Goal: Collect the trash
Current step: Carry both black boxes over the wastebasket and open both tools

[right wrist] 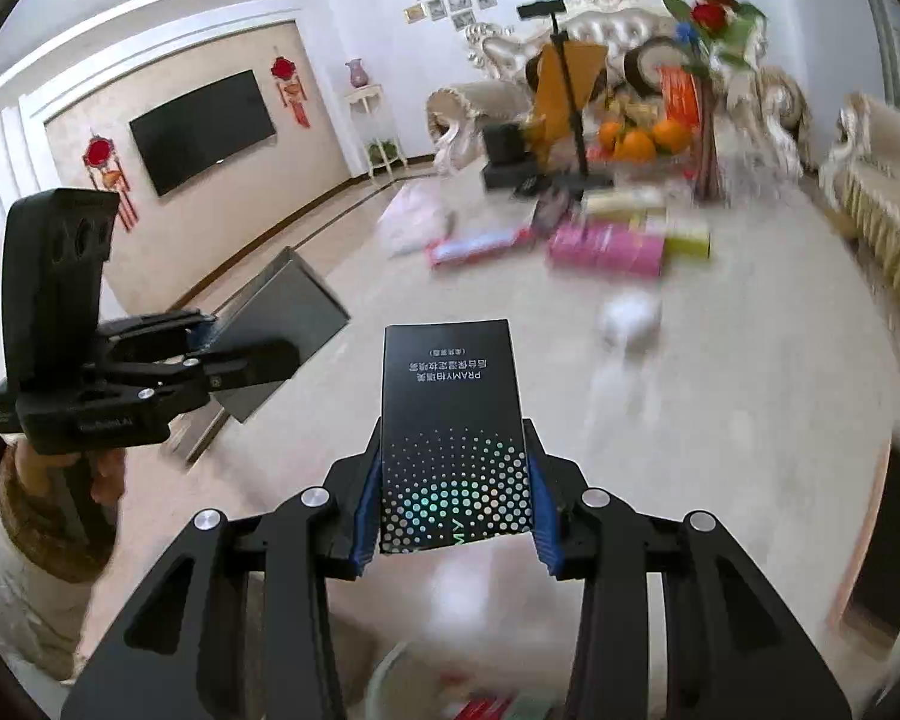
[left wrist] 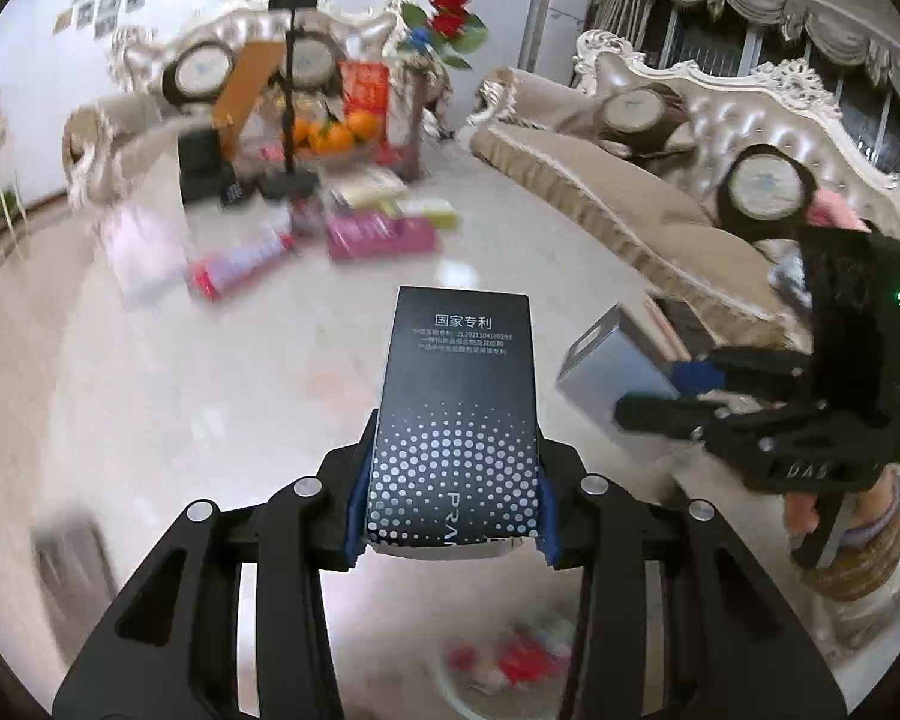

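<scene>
In the left wrist view my left gripper (left wrist: 453, 516) is shut on a black carton with a silver dot pattern (left wrist: 456, 408), its blue pads pressing on both long sides. In the right wrist view my right gripper (right wrist: 453, 516) is shut the same way on a second black dotted carton (right wrist: 450, 414). Each gripper also shows in the other's view: the right gripper (left wrist: 660, 390) at the right edge with its carton (left wrist: 612, 360), and the left gripper (right wrist: 234, 354) at the left with its carton (right wrist: 288, 318). Both cartons hang above a glossy pale surface (left wrist: 210, 396).
More litter lies farther back: a pink box (right wrist: 606, 249), a red and blue packet (right wrist: 480, 243) and a crumpled white wad (right wrist: 630, 318). Behind it stand oranges (right wrist: 636, 141) and a black stand (right wrist: 570, 90). Ornate sofas (left wrist: 660, 192) ring the area. A blurred white container with red scraps (left wrist: 510, 660) lies below.
</scene>
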`<state>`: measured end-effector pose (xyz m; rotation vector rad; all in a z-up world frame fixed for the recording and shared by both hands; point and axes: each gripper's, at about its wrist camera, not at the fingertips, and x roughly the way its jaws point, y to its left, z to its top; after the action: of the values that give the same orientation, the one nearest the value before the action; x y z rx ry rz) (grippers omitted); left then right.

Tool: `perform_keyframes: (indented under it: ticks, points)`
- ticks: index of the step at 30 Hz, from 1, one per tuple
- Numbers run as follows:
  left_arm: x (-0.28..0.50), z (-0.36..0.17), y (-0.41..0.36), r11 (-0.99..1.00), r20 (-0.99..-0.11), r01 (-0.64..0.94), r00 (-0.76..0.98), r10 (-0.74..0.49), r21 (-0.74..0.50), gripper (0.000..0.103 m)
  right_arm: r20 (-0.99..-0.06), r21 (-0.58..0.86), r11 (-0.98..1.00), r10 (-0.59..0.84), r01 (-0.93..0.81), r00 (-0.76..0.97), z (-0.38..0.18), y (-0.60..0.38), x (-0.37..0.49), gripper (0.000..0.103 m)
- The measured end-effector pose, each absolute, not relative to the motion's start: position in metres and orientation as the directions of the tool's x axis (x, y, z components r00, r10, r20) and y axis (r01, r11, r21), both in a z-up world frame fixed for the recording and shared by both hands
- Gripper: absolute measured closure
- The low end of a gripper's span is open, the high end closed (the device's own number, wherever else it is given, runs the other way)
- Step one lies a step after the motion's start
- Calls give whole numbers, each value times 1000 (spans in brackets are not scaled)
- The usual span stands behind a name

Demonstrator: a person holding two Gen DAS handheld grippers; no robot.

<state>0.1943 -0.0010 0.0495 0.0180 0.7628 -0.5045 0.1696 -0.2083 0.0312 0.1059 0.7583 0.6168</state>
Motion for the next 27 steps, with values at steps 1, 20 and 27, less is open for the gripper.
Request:
perform_keyframes:
  ticks: [1, 20, 27]
  points:
    - [180, 40, -4, 880, -670, 442, 601, -435, -175, 61, -619, 313, 820, 559, -479, 552, 25, -209, 158, 64]
    - [71, -176, -50, 916, -895, 344, 310, -320, -208, 61, -892, 288, 936, 339, -204, 297, -172, -208, 101, 64]
    - [82, -200, -52, 918, -907, 307, 258, -334, -251, 35, -902, 273, 939, 326, -209, 282, -185, -203, 99, 57]
